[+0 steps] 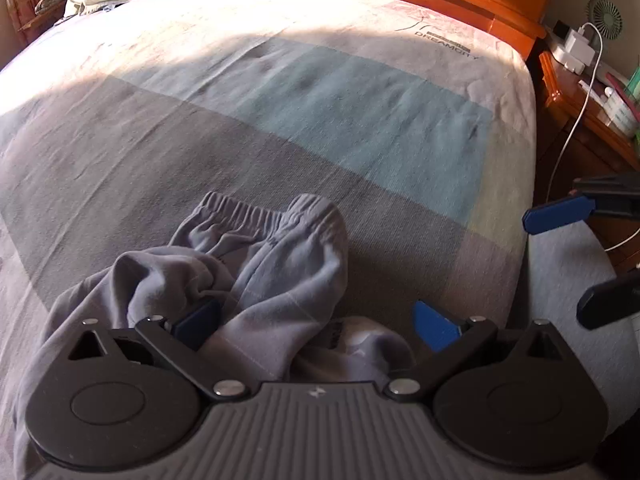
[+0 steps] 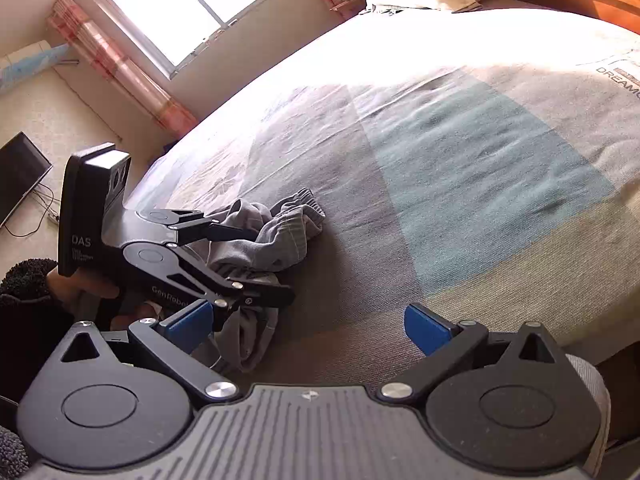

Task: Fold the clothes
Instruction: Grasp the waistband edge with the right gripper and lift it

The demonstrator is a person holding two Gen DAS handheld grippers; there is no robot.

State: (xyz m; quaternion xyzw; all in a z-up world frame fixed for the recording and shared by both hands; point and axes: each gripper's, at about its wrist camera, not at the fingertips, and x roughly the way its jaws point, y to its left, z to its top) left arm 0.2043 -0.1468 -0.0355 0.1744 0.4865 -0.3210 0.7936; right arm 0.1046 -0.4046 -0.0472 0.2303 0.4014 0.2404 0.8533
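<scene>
Bed (image 1: pixel 360 128): patchwork cover, sunlit at far end; nightstand far right.
Pants (image 1: pixel 256 264): grey, crumpled heap at near edge, waistband toward far side; not folded.
Left gripper (image 1: pixel 316 324): tongs wide, low over the heap, left finger (image 1: pixel 198 322) against the fabric, nothing clamped.
Right gripper (image 2: pixel 308 326): tongs wide, empty, right of the heap, off the cloth.
Risk: closing on bunched cloth would likely catch several layers, so the heap drags instead of spreading.
Pose: hand (image 2: pixel 80 286) grips left handle, dark sleeve.
</scene>
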